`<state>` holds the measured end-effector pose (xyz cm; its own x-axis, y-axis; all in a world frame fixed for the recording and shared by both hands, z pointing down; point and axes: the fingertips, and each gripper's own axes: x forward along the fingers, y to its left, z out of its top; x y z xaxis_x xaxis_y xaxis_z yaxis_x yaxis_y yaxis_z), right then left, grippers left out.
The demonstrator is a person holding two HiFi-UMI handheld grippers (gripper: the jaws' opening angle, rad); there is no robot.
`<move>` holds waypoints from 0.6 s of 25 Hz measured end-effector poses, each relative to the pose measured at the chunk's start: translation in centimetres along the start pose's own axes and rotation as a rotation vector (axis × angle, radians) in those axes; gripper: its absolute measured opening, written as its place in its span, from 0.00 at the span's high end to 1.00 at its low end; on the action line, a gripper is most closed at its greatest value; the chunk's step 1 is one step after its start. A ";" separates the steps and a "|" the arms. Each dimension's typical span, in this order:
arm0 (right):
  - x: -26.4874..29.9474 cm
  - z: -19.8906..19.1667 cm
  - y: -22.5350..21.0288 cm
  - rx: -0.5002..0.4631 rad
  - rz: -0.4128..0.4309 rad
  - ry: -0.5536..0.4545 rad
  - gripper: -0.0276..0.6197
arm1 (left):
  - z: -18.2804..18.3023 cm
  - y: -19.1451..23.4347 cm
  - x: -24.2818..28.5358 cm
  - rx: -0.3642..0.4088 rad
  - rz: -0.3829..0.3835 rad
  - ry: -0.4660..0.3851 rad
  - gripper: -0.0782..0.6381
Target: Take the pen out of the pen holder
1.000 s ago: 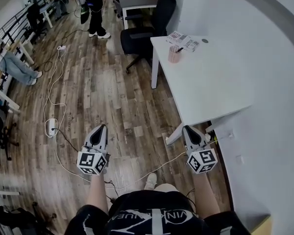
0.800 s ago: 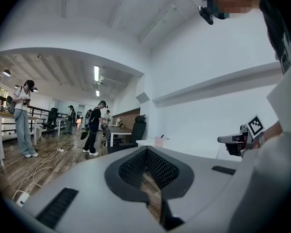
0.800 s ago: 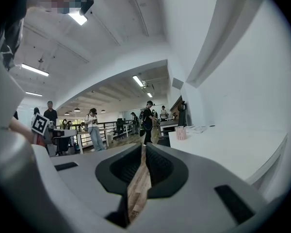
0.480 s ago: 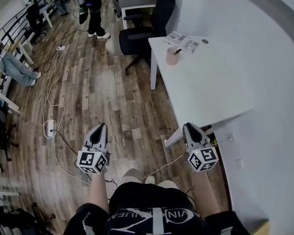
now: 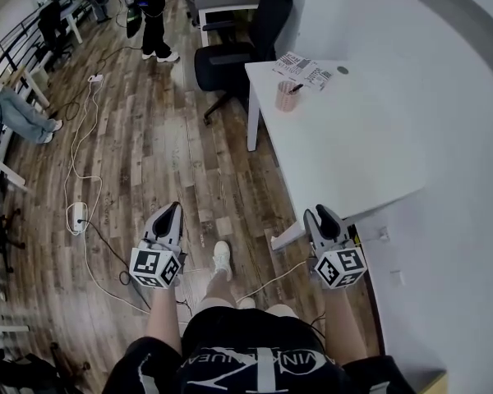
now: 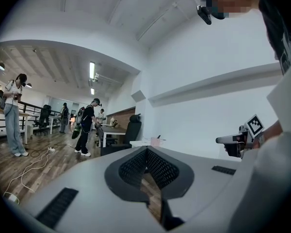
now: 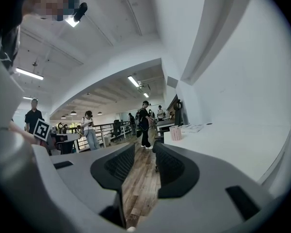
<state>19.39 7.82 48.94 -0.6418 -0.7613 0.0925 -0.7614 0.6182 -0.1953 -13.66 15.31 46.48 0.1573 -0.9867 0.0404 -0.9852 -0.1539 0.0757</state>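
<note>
The step in hand is the approach; no grasp has begun. In the head view the pink pen holder [image 5: 288, 95] stands in the upper middle of the frame, on the far end of the white tabletop [image 5: 353, 146]. The dark pen [image 5: 297, 86] leans out of its top toward the right. Just beyond it lie printed sheets [image 5: 306, 68], and a black office chair [image 5: 222, 60] stands to the left of that corner.

Both claws hang at the bottom of the frame over the wooden floor [image 5: 164, 154], well apart from the holder. The left claw [image 5: 171, 212] has its 2 jaws together at the tips, with nothing between them. The right claw [image 5: 320, 216], beside the near corner of the tabletop, has just been opening. Its jaws now stand moderately apart, and only floor shows through the gap.

The next move, as I judge it, is to carry the right claw along the tabletop to the holder. It should then set the parted jaws about the pen's exposed upper end and close before lifting. The holder looks light, so the left claw may need to steady it.

As for writing, the sheets' print is too small to read. The marker cubes bear only black-and-white square patterns. White lettering on the person's black shirt [image 5: 263, 368] is only partly visible, so I leave it unread.
</note>
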 end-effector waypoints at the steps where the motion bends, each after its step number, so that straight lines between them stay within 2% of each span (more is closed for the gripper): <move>1: 0.5 0.1 -0.3 0.000 -0.005 0.000 0.76 | 0.0 0.3 0.7 0.000 -0.004 -0.002 0.87; 15: 9.8 2.9 -4.6 0.037 -0.061 -0.014 0.70 | 1.5 4.3 13.3 0.000 -0.084 -0.003 0.87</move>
<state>16.90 -3.07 47.93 -0.5928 -0.8001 0.0921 -0.7950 0.5630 -0.2260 -15.94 1.42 45.84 0.2391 -0.9705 0.0308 -0.9686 -0.2361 0.0784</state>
